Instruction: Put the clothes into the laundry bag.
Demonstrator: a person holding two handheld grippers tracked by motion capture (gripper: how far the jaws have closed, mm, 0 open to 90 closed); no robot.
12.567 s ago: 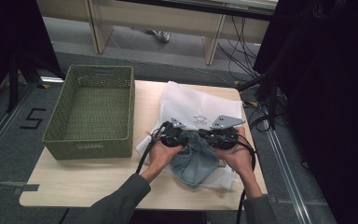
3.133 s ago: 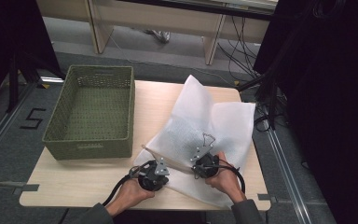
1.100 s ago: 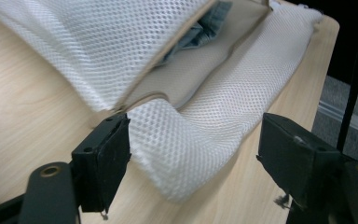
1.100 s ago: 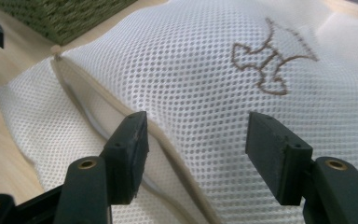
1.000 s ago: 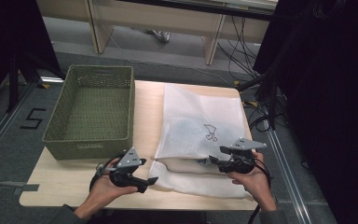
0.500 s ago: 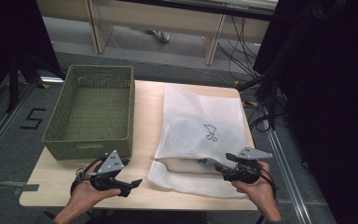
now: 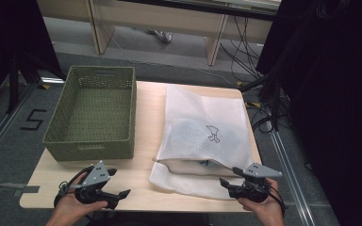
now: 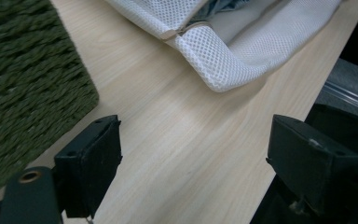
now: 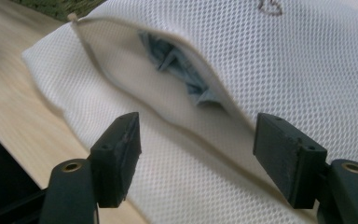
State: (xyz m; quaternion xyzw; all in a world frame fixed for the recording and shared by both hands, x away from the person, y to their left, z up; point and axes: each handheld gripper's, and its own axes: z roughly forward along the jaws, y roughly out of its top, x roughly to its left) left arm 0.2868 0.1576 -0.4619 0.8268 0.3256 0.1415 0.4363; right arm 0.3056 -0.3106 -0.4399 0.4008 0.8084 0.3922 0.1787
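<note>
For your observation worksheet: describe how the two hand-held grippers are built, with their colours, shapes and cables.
Both the left gripper and right gripper are black, each topped by a grey three-cornered plate with a black cable trailing. In the gripper views, each has two blocky black jaws with brass-coloured rivets at the base.

A white mesh laundry bag (image 7: 202, 132) lies flat on the table, mouth open, blue-grey cloth (image 9: 179, 65) inside.

Both tools have let go of the mesh laundry bag (image 7: 202, 136): the left tool (image 7: 115, 194) has drawn away toward the table's near edge, the right tool (image 7: 226, 182) has backed off, jaws just opening wider, empty.
</note>
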